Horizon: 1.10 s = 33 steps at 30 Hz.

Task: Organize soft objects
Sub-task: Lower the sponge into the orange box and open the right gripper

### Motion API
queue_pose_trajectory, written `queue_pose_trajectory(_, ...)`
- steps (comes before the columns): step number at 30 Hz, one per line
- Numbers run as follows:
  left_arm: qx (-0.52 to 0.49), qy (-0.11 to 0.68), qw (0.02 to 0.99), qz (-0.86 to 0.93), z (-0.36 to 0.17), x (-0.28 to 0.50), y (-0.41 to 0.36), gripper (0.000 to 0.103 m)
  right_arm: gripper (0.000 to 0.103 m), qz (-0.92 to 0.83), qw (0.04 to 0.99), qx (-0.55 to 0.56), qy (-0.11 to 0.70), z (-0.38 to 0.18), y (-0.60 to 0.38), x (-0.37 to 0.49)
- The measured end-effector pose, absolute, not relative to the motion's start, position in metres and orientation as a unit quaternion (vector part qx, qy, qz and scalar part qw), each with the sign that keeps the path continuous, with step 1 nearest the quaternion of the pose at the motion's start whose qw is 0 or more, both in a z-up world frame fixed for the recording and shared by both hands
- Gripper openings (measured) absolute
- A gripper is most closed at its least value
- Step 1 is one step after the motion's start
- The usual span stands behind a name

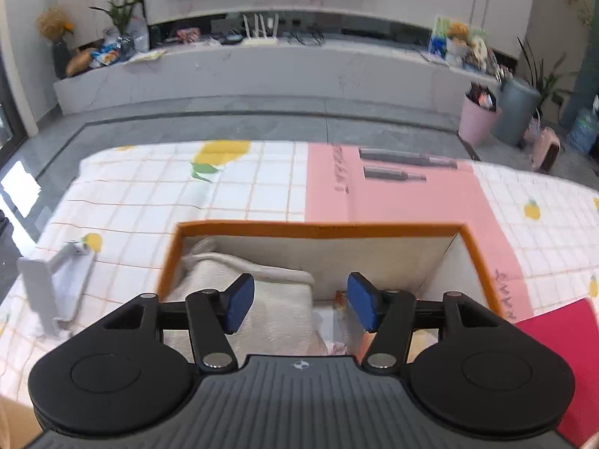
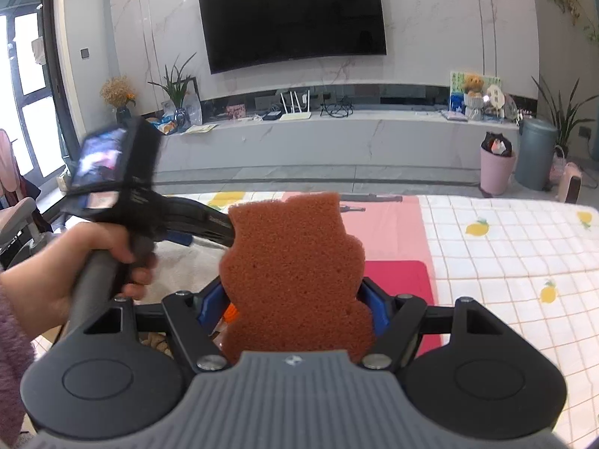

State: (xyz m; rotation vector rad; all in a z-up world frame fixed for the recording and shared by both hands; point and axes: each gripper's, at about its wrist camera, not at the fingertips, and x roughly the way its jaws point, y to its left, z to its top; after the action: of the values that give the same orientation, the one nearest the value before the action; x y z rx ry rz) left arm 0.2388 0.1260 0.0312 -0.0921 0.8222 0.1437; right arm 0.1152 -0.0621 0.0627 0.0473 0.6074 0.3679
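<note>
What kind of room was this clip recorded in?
Most likely a home living room. A large black wall-mounted television hangs above a long pale marble-look media ledge that carries a white router and potted plants, and a lemon-print checked tablecloth covers the work table.

Towel (image 1: 254, 292) inside box (image 1: 318, 230) on table (image 1: 149, 194)

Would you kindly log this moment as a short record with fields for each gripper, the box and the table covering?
left gripper: open, empty, above the box
right gripper: shut on brown bear-shaped sponge, held upright
orange-rimmed cardboard box: holds a folded cream towel on its left side
table covering: white checked lemon-print cloth, with a pink mat on it
</note>
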Motion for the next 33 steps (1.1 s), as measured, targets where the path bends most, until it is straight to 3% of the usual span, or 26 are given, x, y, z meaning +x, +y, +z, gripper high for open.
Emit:
queue_pose_trajectory(7,-0.090,0.306,0.938,0.135,0.063,0.174,0.139,0.078,0.072,0.213,0.927,0.013,0.307,0.076,-0.034,0.126)
queue_pose_trajectory(16,0.047,0.302,0.944,0.126,0.042,0.168,0.126,0.076,0.072,0.219,0.896,-0.085,0.376,0.054,0.036,0.164)
queue_pose_trajectory(24,0.020,0.319,0.942,0.098,0.027,0.175,0.142,0.076,0.071,0.199,0.859,-0.155,0.445,0.007,0.075,0.184)
queue_pose_trajectory(33,-0.010,0.332,0.939,0.089,0.025,0.175,0.154,0.076,0.072,0.205,0.855,-0.168,0.446,-0.008,0.083,0.195)
